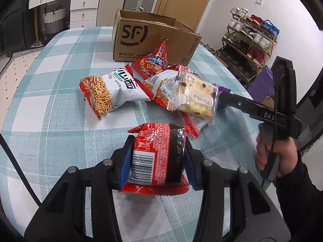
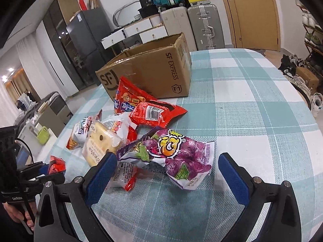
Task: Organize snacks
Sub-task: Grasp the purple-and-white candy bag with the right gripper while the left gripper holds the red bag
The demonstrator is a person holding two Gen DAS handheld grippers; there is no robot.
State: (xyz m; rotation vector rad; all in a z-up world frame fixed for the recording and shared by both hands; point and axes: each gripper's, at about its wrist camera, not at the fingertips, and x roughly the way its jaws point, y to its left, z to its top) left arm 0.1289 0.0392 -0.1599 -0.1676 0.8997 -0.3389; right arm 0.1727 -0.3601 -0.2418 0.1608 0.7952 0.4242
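Note:
My left gripper [image 1: 158,161] is shut on a red snack packet [image 1: 161,141] with a barcode, held just above the checked tablecloth [image 1: 50,104]. A pile of snacks lies beyond it: a white noodle bag [image 1: 109,92], a red triangular bag [image 1: 155,60] and a clear cracker pack [image 1: 193,94]. The open SF cardboard box [image 1: 153,40] stands behind the pile. My right gripper [image 2: 167,161] is open, its blue pads either side of a purple snack packet [image 2: 177,153] without pressing it. The left gripper [image 2: 40,167] with its red packet [image 2: 57,163] shows at the far left of the right wrist view.
Another red packet with a barcode [image 2: 157,113] lies in front of the box [image 2: 149,70]. A shoe rack [image 1: 248,46] stands off the table's right side. Suitcases [image 2: 203,26] and white drawers [image 2: 141,30] line the wall behind. Bare cloth [image 2: 252,100] spreads right of the pile.

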